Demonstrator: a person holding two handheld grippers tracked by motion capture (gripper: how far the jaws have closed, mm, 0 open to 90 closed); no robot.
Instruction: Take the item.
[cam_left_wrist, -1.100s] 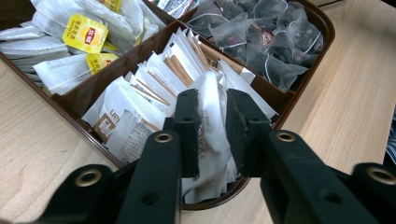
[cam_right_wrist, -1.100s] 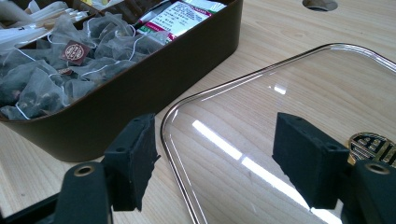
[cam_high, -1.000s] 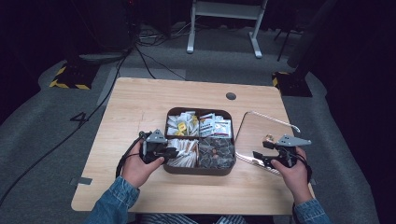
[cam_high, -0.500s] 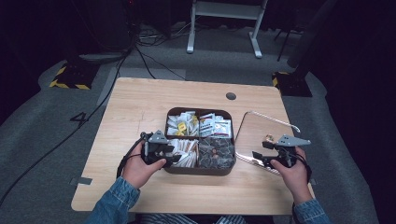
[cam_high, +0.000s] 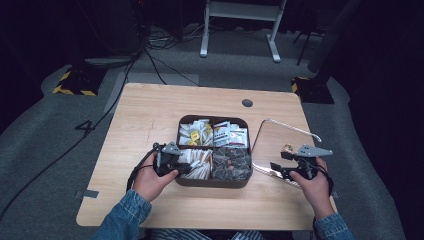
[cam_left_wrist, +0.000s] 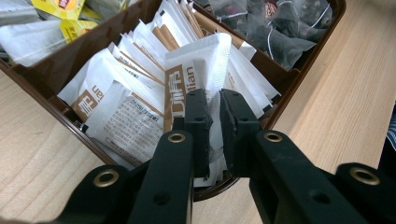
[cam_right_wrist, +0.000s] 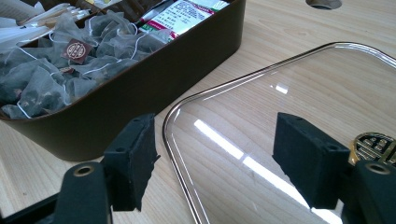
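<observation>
A dark brown four-compartment box (cam_high: 214, 182) of tea bags sits mid-table. My left gripper (cam_high: 186, 169) reaches into its near-left compartment and is shut on a white and brown sachet (cam_left_wrist: 198, 70), which stands up out of the packed white sachets (cam_left_wrist: 116, 107). The near-right compartment holds dark mesh tea bags (cam_right_wrist: 42, 74). My right gripper (cam_high: 275, 169) stands open over the near-left corner of the clear glass lid (cam_right_wrist: 299, 102) lying flat beside the box, nothing between its pads (cam_right_wrist: 135, 154). The lid's gold knob (cam_right_wrist: 373, 145) shows by the right jaw.
The far compartments hold yellow-tagged bags (cam_high: 194, 134) and printed packets (cam_high: 231, 135). A round cable hole (cam_high: 247, 103) lies in the tabletop behind the box. Cables run over the grey floor to the left, and a white stand (cam_high: 240, 25) rises beyond the table.
The left gripper has edged a little farther into the near-left compartment and holds the sachet. The right gripper has stayed over the lid's corner.
</observation>
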